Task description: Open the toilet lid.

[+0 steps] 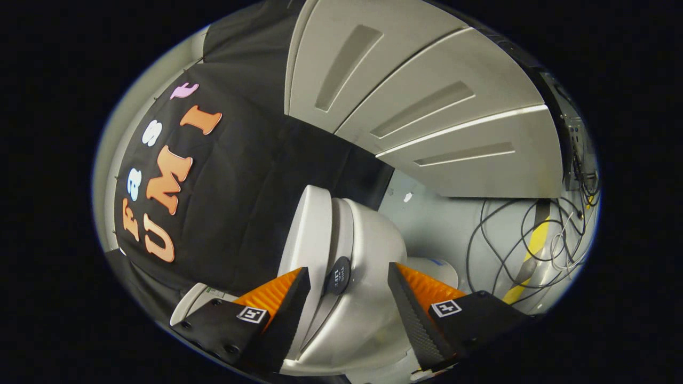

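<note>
The view is rolled sideways, so the white toilet stands on edge between my fingers. Its lid is the flat slab on the left. The seat lies right against it, and the rounded bowl sits to the right of that. A round black tab sticks out at the lid's front edge, in the gap between my fingers. My gripper is open. The left fingertip lies just outside the lid and the right fingertip beside the bowl. I cannot tell whether either touches.
Grey panelled doors rise beyond the toilet. Loose black and white cables and a yellow-and-black tape strip lie on the grey floor to the right. A small white object peeks out behind my left finger.
</note>
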A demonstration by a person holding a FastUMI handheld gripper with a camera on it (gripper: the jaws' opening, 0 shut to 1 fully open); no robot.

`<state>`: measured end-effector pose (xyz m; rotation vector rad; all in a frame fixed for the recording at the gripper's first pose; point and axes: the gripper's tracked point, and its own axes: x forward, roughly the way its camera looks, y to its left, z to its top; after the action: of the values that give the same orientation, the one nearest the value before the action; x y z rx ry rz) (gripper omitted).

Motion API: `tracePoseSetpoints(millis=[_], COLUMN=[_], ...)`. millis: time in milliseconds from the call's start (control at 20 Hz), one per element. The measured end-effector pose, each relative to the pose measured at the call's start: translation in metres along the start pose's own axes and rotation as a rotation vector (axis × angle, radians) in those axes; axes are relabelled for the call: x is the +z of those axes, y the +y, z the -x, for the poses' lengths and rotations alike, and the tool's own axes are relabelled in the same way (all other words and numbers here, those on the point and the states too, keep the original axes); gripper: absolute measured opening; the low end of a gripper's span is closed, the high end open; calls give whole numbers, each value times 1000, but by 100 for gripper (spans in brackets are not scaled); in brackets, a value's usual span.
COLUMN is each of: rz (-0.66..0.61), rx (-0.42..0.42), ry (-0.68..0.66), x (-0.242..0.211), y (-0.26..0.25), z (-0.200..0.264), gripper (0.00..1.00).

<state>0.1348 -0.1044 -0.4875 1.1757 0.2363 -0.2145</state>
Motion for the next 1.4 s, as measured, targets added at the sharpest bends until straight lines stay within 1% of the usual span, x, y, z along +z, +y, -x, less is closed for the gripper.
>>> tracePoseSetpoints(millis=[50, 200, 350, 450, 500, 700, 750, 800, 1050, 1200, 1350, 1400], rz=[-21, -77, -127, -181, -205, -274, -276, -286, -331, -361, -383, -380], rx=[23, 78, 112, 147, 166, 189, 195, 200, 238, 238, 244, 249], ry=[10, 4, 20, 18, 15, 14, 12, 11, -2, -10, -14, -26], x=[-2, -2, -4, -1, 0, 0, -1, -1, -1, 2, 0, 5], y=[1, 2, 1, 0, 1, -2, -3, -2, 2, 1, 2, 0], z=[-3, -10, -16, -20, -21, -28, -30, -29, -33, -34, -40, -37], gripper=[96, 88, 77, 70, 69, 51, 40, 34, 32, 15, 14, 9])
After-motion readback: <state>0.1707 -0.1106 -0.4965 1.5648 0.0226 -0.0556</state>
